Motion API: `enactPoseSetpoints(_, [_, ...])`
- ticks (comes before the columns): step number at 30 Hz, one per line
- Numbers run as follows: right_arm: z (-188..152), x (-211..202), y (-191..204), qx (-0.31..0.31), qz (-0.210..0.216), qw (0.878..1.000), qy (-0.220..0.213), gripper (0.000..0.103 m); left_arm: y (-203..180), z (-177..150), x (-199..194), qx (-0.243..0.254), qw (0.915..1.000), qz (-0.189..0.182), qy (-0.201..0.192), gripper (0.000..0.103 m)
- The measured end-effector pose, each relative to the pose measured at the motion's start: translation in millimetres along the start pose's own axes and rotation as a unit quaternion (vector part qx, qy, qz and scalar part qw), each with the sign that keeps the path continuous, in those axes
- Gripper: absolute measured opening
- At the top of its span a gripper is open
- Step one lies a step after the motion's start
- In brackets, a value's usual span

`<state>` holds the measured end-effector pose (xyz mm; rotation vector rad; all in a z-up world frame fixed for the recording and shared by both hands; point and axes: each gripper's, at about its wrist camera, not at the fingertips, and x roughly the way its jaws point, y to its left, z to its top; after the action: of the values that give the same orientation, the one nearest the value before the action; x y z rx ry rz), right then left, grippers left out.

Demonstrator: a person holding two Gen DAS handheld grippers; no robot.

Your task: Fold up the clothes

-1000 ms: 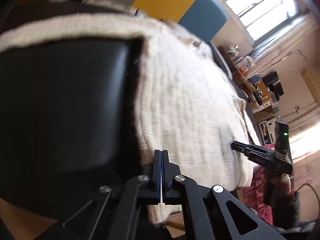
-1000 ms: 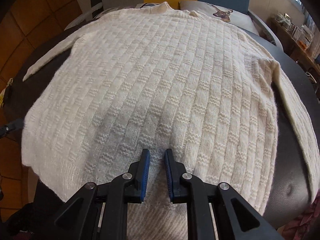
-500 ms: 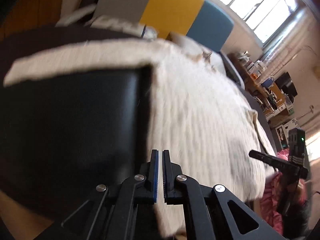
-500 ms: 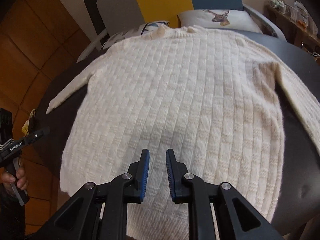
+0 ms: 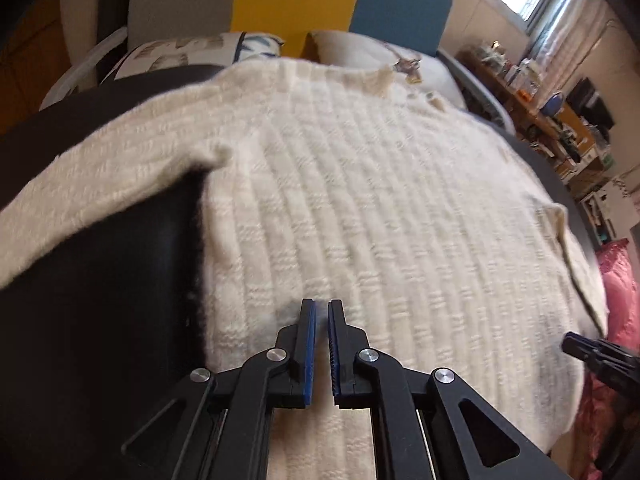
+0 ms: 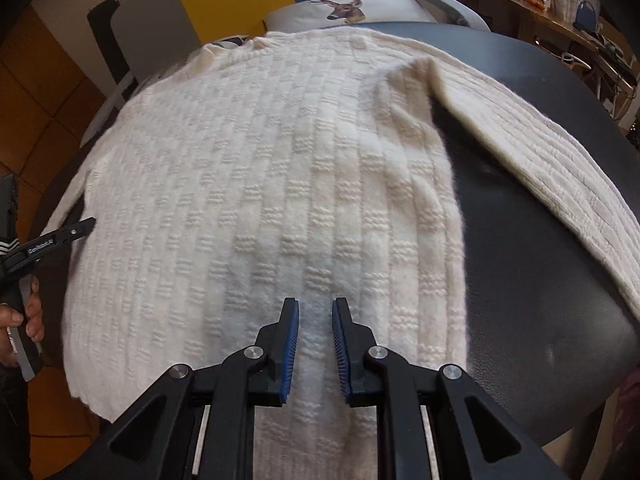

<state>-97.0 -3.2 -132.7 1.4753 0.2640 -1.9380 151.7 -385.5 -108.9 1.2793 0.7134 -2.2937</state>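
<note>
Currently: cream basket-weave knitted sweater point(image 6: 260, 200) lies spread flat on the dark leather-look table point(image 6: 540, 272); neither tool holds it.

Nearest, the left gripper point(image 5: 321, 344) hangs over the hem area, its jaws opening from a narrow slit with nothing between them. The right gripper point(image 6: 314, 344) stands slightly parted above the lower body, likewise empty. Beyond, the right sleeve point(image 6: 540, 152) angles away from the body; farther off sits a white deer-print cushion point(image 6: 352, 6). In my judgement, a clean fold calls for each tool to pinch one edge at matching points, lift evenly, and lay the panel over without dragging the knit.
</note>
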Motion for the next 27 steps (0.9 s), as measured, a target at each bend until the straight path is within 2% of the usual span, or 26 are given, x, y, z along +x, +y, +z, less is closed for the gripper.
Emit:
enactPoseSetpoints(4, [-4.7, 0.8, -7.6, -0.008, -0.002, 1.000, -0.006, 0.013, 1.2, -7.2, -0.9, 0.006, 0.9996, 0.027, 0.000, 0.006])
enactPoseSetpoints(7, [-5.4, -2.5, -15.5, 0.003, 0.013, 1.000, -0.007, 0.013, -4.5, -7.8, -2.6, 0.011, 0.9989, 0.045, 0.001, 0.007])
enactPoseSetpoints(8, [-5.6, -8.2, -22.5, 0.020, 0.026, 0.999, -0.011, 0.013, -7.9, -6.7, -4.2, 0.011, 0.9987, 0.050, 0.003, 0.007])
enactPoseSetpoints(10, [-9.9, -34.1, -52.6, 0.078, 0.096, 0.990, -0.060, 0.016, -18.5, -2.6, -11.0, 0.007, 0.9988, 0.048, 0.001, 0.007])
enactPoseSetpoints(11, [-16.2, -48.8, -78.8, 0.126, 0.128, 0.979, -0.093, 0.017, -23.7, -0.6, -14.4, 0.004, 0.9989, 0.047, 0.000, 0.006])
enactPoseSetpoints(13, [-35.3, -75.9, -140.0, 0.235, 0.175, 0.943, -0.157, 0.022, -35.5, 3.3, -21.0, 0.001, 0.9991, 0.042, -0.002, 0.007])
enactPoseSetpoints(15, [-66.4, -93.3, -198.3, 0.329, 0.184, 0.903, -0.204, 0.023, -56.0, 6.2, -24.9, 0.009, 0.9998, 0.015, -0.008, 0.008])
enactPoseSetpoints(18, [-112.9, -113.6, -278.1, 0.449, 0.185, 0.835, -0.258, 0.026, -91.5, 7.6, -15.5, 0.029, 0.9994, -0.015, 0.001, 0.011])
enactPoseSetpoints(20, [-137.1, -116.9, -313.5, 0.501, 0.178, 0.802, -0.274, 0.026, -117.8, 7.2, -5.3, 0.046, 0.9984, -0.030, 0.012, 0.012])
enactPoseSetpoints(22, [-151.0, -112.9, -333.8, 0.534, 0.175, 0.777, -0.283, 0.026, -141.0, 5.8, 6.9, 0.060, 0.9971, -0.040, 0.024, 0.012])
enactPoseSetpoints(27, [-145.1, -86.5, -351.6, 0.568, 0.218, 0.743, -0.279, 0.026, -184.0, -0.2, 33.3, 0.085, 0.9937, -0.053, 0.050, 0.012])
